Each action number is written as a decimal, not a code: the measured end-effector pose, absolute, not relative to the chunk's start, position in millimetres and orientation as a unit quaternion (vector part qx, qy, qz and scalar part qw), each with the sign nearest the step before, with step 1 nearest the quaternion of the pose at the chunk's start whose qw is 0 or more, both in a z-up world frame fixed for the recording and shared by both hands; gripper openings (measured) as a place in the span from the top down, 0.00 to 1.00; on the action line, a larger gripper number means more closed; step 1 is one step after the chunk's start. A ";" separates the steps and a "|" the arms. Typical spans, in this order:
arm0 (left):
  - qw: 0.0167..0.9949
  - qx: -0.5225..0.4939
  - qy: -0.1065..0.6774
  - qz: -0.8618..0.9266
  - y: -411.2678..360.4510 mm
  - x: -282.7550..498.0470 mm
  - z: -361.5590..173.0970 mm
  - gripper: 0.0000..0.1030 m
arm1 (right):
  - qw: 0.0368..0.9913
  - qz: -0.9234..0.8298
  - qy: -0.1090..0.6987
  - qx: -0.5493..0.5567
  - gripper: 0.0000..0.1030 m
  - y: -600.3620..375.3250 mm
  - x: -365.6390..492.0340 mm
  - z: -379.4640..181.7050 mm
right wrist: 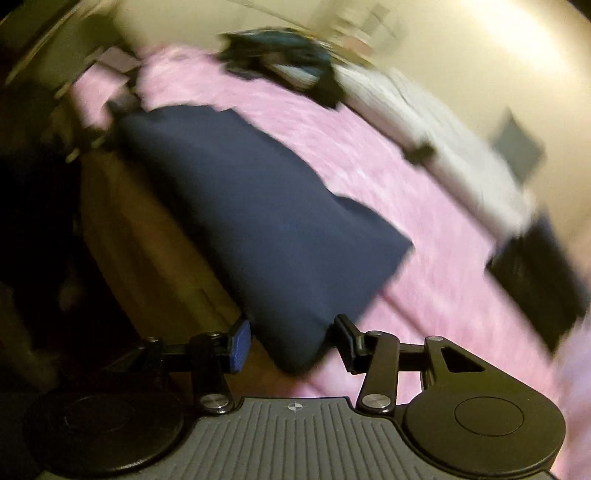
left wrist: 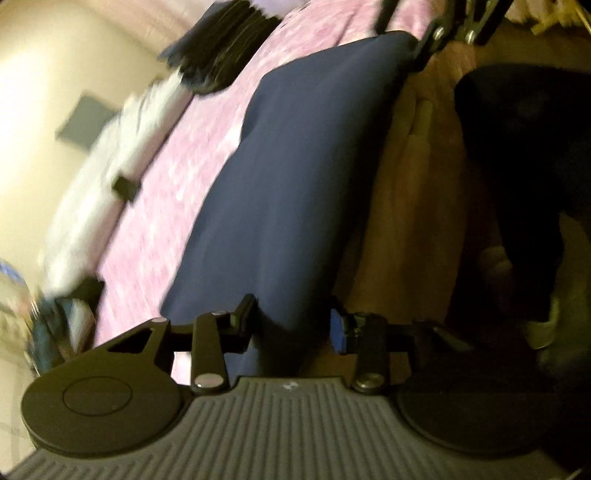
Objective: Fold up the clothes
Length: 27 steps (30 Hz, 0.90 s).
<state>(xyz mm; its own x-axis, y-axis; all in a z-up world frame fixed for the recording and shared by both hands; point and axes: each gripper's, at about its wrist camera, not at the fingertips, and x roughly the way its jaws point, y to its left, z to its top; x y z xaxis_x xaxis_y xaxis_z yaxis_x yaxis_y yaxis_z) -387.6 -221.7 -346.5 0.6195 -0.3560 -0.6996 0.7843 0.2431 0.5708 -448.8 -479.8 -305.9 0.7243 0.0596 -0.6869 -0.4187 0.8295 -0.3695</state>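
Observation:
A navy blue garment [left wrist: 288, 177] lies along the near edge of a pink bedspread [left wrist: 192, 166], folded into a long strip. My left gripper [left wrist: 291, 325] is open with one end of the garment between its fingers. My right gripper [right wrist: 291, 339] is open too, with the other end of the garment [right wrist: 258, 206] between its fingers. The right gripper also shows at the top of the left wrist view [left wrist: 443, 33]. Both views are motion-blurred.
A stack of dark folded clothes [left wrist: 229, 51] sits on the bed; it also shows at the right of the right wrist view [right wrist: 535, 273]. A white blanket [right wrist: 424, 122] lies along the wall. A dark clothes heap [right wrist: 288, 59] lies at the far end. The wooden bed side [left wrist: 413, 192] drops beside the garment.

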 end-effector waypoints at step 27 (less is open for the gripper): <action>0.854 0.045 0.427 -0.295 -169.4 -158.5 -341.3 0.66 | 0.900 0.123 0.366 0.203 0.73 -593.2 -283.6 -299.4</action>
<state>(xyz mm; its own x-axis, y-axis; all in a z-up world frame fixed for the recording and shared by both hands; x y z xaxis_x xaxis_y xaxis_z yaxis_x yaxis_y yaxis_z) -158.5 -169.4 -341.3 0.4617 -0.4648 -0.7555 0.5410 0.8225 -0.1754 -283.6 -593.2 -299.4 0.7018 0.3700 -0.6087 -0.0734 0.8876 0.4548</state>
